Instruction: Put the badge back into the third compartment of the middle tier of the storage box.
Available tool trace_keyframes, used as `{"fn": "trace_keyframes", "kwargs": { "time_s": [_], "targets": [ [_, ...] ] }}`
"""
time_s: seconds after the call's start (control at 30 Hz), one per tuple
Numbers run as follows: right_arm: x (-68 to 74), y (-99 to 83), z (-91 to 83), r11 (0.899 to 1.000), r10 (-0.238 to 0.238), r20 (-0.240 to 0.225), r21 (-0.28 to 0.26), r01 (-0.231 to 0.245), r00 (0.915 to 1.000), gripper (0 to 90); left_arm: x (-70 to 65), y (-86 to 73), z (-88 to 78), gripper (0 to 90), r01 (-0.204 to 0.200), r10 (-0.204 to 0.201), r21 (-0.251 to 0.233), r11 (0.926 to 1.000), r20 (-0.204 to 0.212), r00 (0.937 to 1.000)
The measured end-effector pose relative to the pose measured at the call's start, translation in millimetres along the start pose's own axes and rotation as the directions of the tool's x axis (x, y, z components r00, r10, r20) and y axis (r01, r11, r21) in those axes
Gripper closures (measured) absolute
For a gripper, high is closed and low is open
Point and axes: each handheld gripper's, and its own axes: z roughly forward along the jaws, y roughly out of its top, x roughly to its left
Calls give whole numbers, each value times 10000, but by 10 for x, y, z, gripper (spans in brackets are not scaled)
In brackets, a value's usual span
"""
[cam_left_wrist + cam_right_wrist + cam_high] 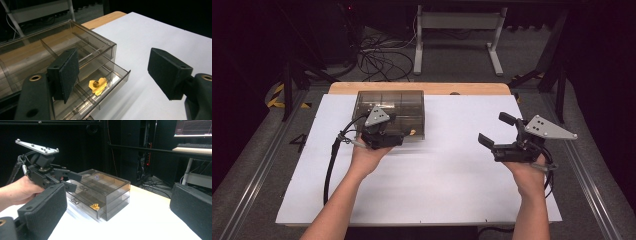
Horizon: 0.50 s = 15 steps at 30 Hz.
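A smoky clear plastic drawer box stands at the far left of the white table top. One of its lower drawers is pulled partly out, and a small yellow piece with a brass centre lies in it. My left gripper hovers at the box's front, just over that drawer, open with nothing between its pads. The right gripper view shows the box, the yellow piece and the left gripper beside it. My right gripper is held off to the right above bare table, open and empty.
The white sheet covers the table, with a wooden edge at the back. Cables and a white desk frame lie on the floor beyond. A black cable trails from the left gripper.
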Motion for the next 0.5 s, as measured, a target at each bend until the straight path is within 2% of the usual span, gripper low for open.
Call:
{"fn": "trace_keyframes", "kwargs": {
  "time_s": [0.5],
  "targets": [
    [2, -12, 10, 10000, 53, 1, -3, -53, 10000, 11, -18, 39, -198, 204, -120, 122, -308, 9995, 49, 9999]
  ]
}}
